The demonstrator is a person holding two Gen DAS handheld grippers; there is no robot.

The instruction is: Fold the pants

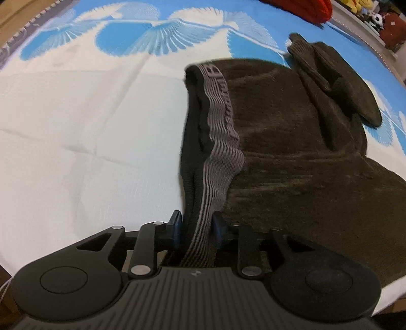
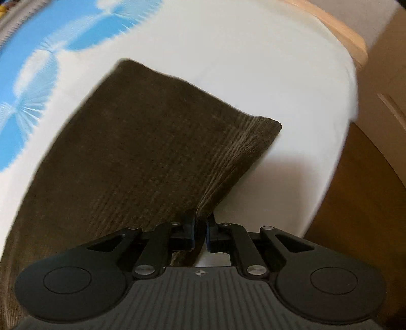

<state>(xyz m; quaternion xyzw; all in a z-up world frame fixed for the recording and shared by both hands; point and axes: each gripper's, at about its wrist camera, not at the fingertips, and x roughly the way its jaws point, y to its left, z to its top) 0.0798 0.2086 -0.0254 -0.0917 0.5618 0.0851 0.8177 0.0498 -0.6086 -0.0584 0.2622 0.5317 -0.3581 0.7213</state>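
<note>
Dark olive corduroy pants (image 1: 291,142) lie on a white and blue bed sheet (image 1: 76,127). Their grey striped elastic waistband (image 1: 220,142) runs from the far edge down into my left gripper (image 1: 196,226), which is shut on it. A folded part of a leg (image 1: 337,83) lies bunched at the far right. In the right wrist view, my right gripper (image 2: 200,228) is shut on the corner of a leg end of the pants (image 2: 152,142), with the hem lifted slightly off the sheet (image 2: 253,63).
A red item (image 1: 302,7) and stuffed toys (image 1: 355,5) sit at the far right of the bed. The bed's wooden frame (image 2: 342,33) and a brown floor (image 2: 355,203) show at the right in the right wrist view.
</note>
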